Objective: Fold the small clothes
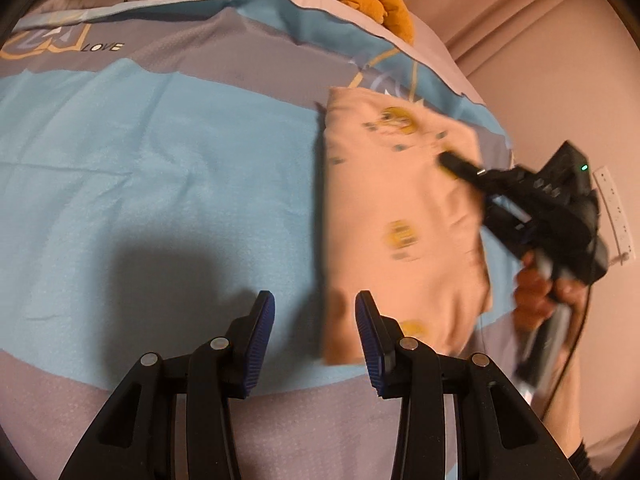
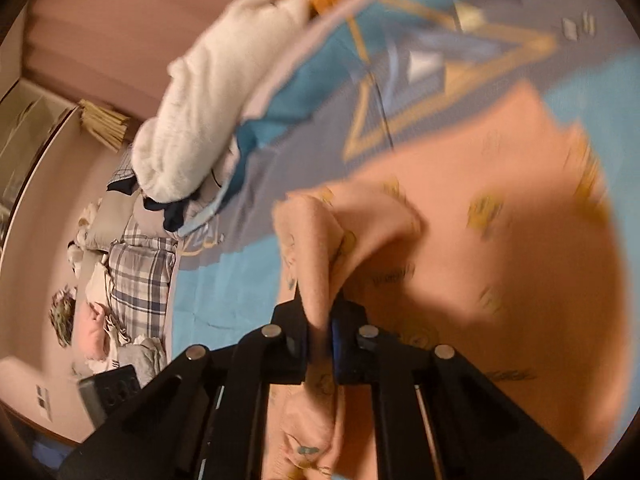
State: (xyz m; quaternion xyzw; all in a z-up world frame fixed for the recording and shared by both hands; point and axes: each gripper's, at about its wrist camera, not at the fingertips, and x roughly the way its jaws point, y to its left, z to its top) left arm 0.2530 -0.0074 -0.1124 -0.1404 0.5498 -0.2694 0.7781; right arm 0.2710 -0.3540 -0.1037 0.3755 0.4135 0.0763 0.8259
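A peach garment (image 1: 400,216) with small yellow prints lies folded into a rectangle on the blue and grey bed cover (image 1: 160,160). My left gripper (image 1: 316,312) hovers open over the cover by the garment's near left corner, nothing between its blue pads. My right gripper (image 1: 452,162) reaches in from the right over the garment's far right part, held by a hand (image 1: 536,292). In the right wrist view the right gripper (image 2: 322,340) is shut on a bunched fold of the peach garment (image 2: 500,280), which rises between the jaws.
A white plush pillow (image 2: 200,120) and an orange soft toy (image 1: 380,0) lie at the head of the bed. A plaid pillow (image 2: 140,280) and loose clothes sit beside the bed. A pink wall with a power strip (image 1: 616,208) is to the right.
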